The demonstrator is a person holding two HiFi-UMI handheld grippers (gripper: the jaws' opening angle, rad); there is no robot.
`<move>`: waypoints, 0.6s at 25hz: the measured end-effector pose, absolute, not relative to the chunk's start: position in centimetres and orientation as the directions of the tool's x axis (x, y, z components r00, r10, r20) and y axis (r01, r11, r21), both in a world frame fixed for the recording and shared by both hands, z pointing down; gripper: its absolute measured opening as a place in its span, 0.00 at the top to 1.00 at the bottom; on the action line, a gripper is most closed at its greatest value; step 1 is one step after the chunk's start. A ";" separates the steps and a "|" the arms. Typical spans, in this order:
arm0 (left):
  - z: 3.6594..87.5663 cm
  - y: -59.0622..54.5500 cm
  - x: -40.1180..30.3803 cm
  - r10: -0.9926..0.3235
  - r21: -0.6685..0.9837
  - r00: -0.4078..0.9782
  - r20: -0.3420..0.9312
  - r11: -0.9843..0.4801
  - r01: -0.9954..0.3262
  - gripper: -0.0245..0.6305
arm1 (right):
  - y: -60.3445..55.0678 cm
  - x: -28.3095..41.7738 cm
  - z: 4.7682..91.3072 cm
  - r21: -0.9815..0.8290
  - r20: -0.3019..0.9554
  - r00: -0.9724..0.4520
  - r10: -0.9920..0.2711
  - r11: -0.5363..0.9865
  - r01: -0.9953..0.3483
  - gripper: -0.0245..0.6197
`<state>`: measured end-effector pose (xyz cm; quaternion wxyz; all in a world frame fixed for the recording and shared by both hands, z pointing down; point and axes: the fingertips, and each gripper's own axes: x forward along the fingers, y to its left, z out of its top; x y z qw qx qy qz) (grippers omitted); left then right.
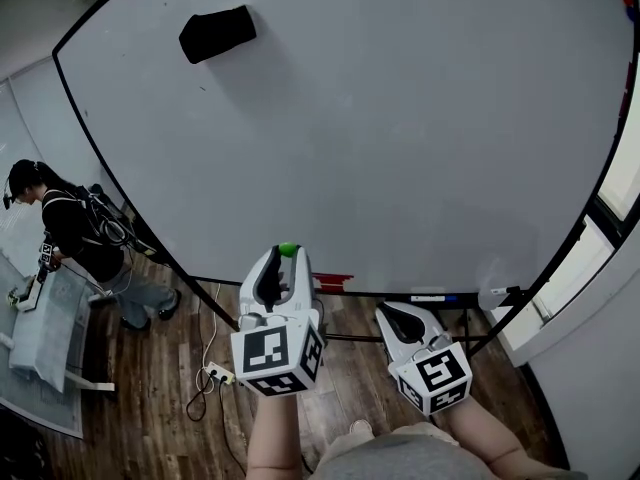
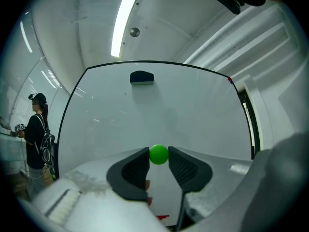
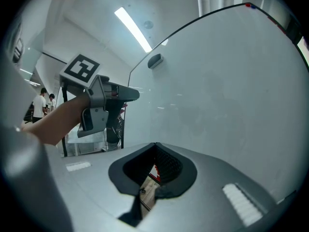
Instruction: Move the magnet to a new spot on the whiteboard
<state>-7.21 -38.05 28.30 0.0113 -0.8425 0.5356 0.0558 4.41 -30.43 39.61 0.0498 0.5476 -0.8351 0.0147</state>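
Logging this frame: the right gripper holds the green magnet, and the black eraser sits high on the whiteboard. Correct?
Wrong gripper. The left gripper holds the green magnet, as the left gripper view shows. The right gripper is shut with nothing in it. The black eraser does sit high on the whiteboard.

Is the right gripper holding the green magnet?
No, the green magnet is clamped in the left gripper; the right gripper has its jaws shut together, empty.
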 end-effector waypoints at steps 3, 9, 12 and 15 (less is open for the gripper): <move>28.0 -37.3 -7.0 -0.903 0.044 0.416 -0.107 -0.422 -0.906 0.76 | -29.6 4.6 39.4 0.034 0.101 -0.404 -0.909 0.409 -0.912 0.96; 27.9 -37.3 -5.0 -0.888 0.048 0.449 -0.097 -0.455 -0.889 0.76 | -28.3 6.2 39.3 0.025 0.102 -0.368 -0.924 0.372 -0.928 0.96; 27.8 -37.5 -3.0 -0.869 0.044 0.486 -0.095 -0.492 -0.870 0.76 | -28.0 7.5 39.2 0.023 0.100 -0.331 -0.938 0.334 -0.942 0.96; 27.5 -37.7 -0.8 -0.844 0.041 0.526 -0.099 -0.532 -0.846 0.76 | -27.7 9.0 39.1 0.025 0.097 -0.290 -0.952 0.293 -0.956 0.96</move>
